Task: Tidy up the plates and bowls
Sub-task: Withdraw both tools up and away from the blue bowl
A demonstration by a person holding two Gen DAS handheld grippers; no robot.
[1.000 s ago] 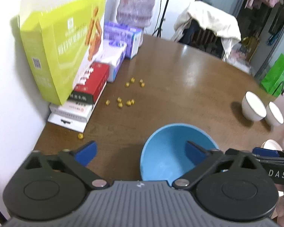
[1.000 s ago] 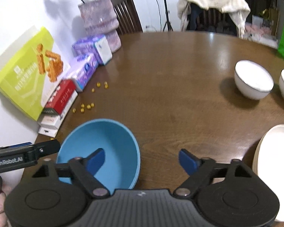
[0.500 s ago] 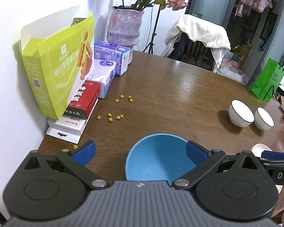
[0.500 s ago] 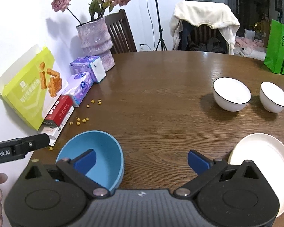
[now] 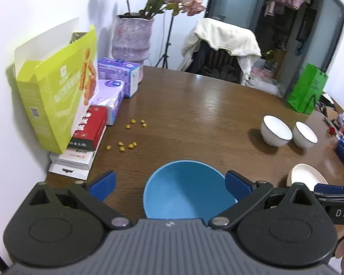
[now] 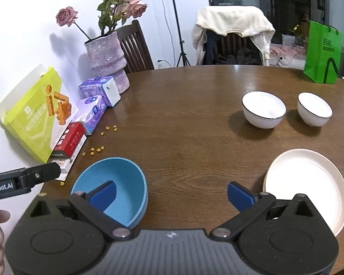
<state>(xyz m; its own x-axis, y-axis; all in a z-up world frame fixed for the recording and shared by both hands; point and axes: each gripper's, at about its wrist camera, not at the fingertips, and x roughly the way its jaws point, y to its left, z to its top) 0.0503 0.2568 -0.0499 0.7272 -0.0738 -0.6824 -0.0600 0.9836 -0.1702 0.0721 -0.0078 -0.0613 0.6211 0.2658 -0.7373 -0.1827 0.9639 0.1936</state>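
Both the left claw (image 5: 169, 183) and the right claw (image 6: 170, 193) are spread wide, empty; the blue bowl (image 6: 117, 183), near the bench (image 6: 190, 123) edge, could be knocked off.

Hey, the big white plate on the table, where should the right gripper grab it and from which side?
Judging by its pose, take the white plate by its near rim, coming in low from the table edge with the right gripper. It lies flat, with only the thin raised lip to pinch, one finger over and one under.
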